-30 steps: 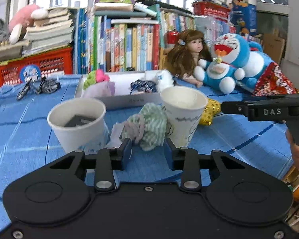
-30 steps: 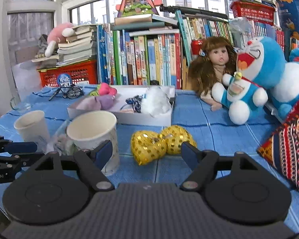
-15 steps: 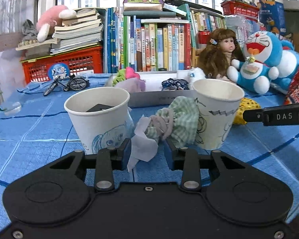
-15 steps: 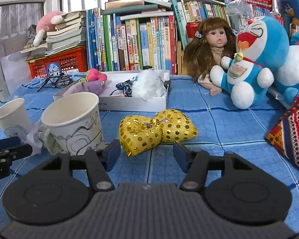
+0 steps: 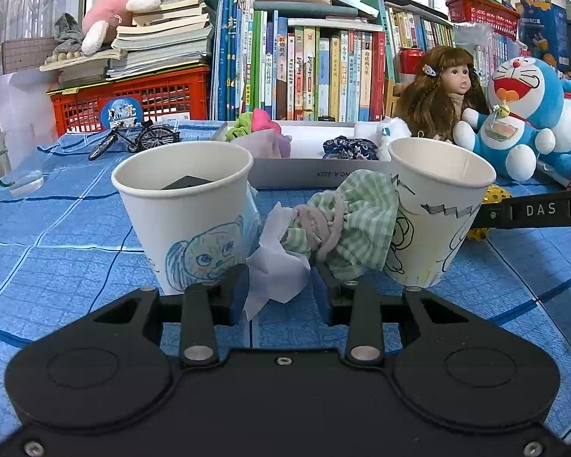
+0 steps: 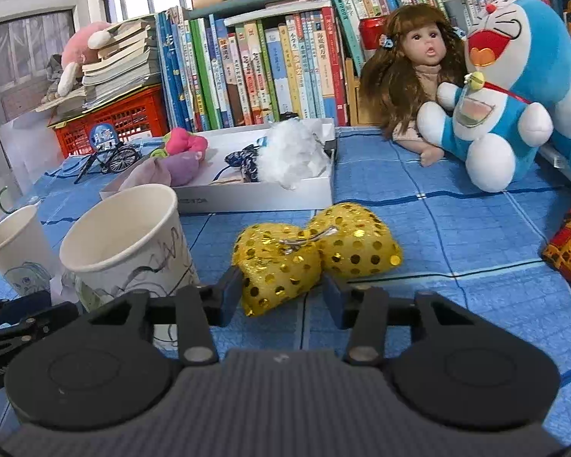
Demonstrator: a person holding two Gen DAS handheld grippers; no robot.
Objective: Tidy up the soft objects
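The left gripper sits low over the blue tablecloth, its jaws narrowly parted around the white paper tag of a green gingham scrunchie; whether the pads actually press the tag cannot be told. That scrunchie lies between two paper cups: the cup with a blue cartoon face on its left, holding a dark flat object, and the cup with black line drawings on its right, both touching or nearly touching the fabric. The right gripper has just been closing its jaws, which now stand around the near lobe of a gold sequined bow lying on the cloth just right of the line-drawn cup; the left pad touches the bow, while a sliver of cloth shows before the right pad. Behind the bow, a white shallow box holds a white fluffy scrunchie, a dark blue patterned one, and pink and purple ones.
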